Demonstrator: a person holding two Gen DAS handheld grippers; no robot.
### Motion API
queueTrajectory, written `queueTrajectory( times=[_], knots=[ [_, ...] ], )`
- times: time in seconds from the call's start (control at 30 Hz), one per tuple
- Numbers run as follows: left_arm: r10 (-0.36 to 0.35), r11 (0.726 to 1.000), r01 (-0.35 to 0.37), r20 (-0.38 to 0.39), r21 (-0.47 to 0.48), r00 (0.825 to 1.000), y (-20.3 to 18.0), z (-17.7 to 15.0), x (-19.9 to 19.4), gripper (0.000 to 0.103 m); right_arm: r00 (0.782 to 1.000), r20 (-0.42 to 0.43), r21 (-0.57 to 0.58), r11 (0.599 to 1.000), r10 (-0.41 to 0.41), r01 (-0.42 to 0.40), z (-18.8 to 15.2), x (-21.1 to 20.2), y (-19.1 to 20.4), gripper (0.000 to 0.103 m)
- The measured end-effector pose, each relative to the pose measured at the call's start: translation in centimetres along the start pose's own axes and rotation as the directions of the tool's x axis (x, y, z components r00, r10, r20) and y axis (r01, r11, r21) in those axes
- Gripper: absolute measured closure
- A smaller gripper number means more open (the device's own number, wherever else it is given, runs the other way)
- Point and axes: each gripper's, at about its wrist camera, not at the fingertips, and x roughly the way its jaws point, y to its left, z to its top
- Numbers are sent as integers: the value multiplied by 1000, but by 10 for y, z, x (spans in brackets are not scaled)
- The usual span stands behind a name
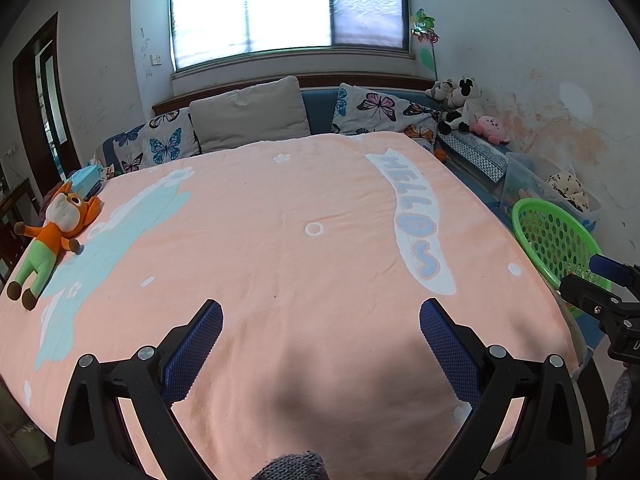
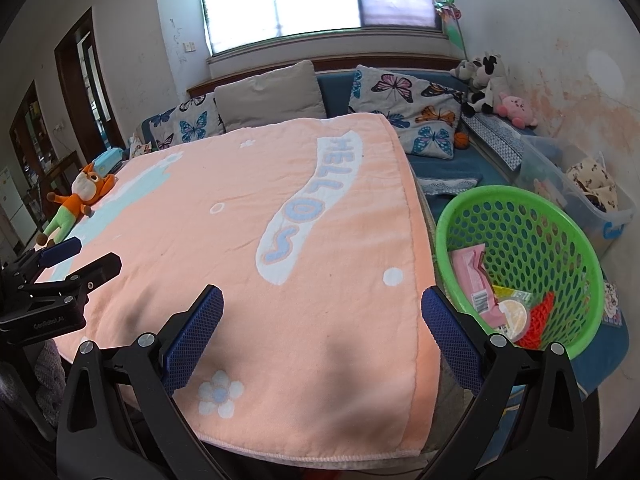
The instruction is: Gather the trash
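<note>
Far left, on the blanket edge: orange plush toy (image 1: 48,236), lying flat, green legs toward camera; teal tissue box (image 1: 85,179) just behind it. Peach blanket (image 1: 280,240) spread over the bed, bare across the middle, white "HELLO" banner (image 1: 412,220) running down its right part. At the head: butterfly pillow (image 1: 164,142), grey pillow (image 1: 248,114), second butterfly pillow (image 1: 380,110), left to right. Left gripper (image 1: 321,308) low over the near blanket edge, blue pads spread wide, nothing between them. Right gripper (image 2: 322,300) alongside, likewise spread wide and holding nothing, right finger (image 2: 448,332) over the blanket's right hem, beside the basket. Left gripper also visible in the right wrist view, at its left edge. Further right, off the blanket's side: green perforated basket (image 2: 516,208), upright, on the blue mattress strip. Trash inside the basket: pink wrapper (image 2: 474,276) leaning on the near-left wall, yellow packet (image 2: 508,292), round cup lid (image 2: 514,314) and red mesh piece (image 2: 540,316) bunched at the bottom, touching one another. Far right against the stained wall: clear storage bin (image 2: 612,220) with patterned cloth inside; cow plush (image 2: 486,80) and pink plush (image 2: 518,110) in the corner, pinwheel (image 1: 423,26) above by the window. Small orange ball (image 2: 462,140) next to the right butterfly pillow.
</note>
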Motion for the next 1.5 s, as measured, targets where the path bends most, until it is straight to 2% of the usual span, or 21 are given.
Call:
queueTrajectory(
  times=[0.83, 0.93, 1.1, 1.27, 1.4, 1.5],
  knots=[
    [9, 1000, -9, 10, 14, 1000, -3, 2, -6, 7, 1000, 7, -12, 1000, 13, -13, -1, -1, 6, 4],
    [-16, 1000, 16, 13, 19, 1000, -5, 3, -8, 7, 1000, 10, -10, 1000, 15, -15, -1, -1, 6, 4],
    [-16, 999, 15, 19, 29, 1000, -7, 3, -11, 7, 1000, 5, -11, 1000, 17, -17, -2, 1, 7, 4],
    [-61, 998, 60, 21, 30, 998, -9, 2, -13, 7, 1000, 5, -10, 1000, 18, -18, -4, 1, 7, 4],
    [-24, 998, 22, 33, 55, 999, -14, -1, -14, 7, 1000, 8, -3, 1000, 18, -18, -3, 0, 5, 4],
    [-28, 998, 27, 27, 51, 999, -14, -2, -12, 7, 1000, 7, -3, 1000, 16, -16, -4, 0, 6, 4]
  ],
)
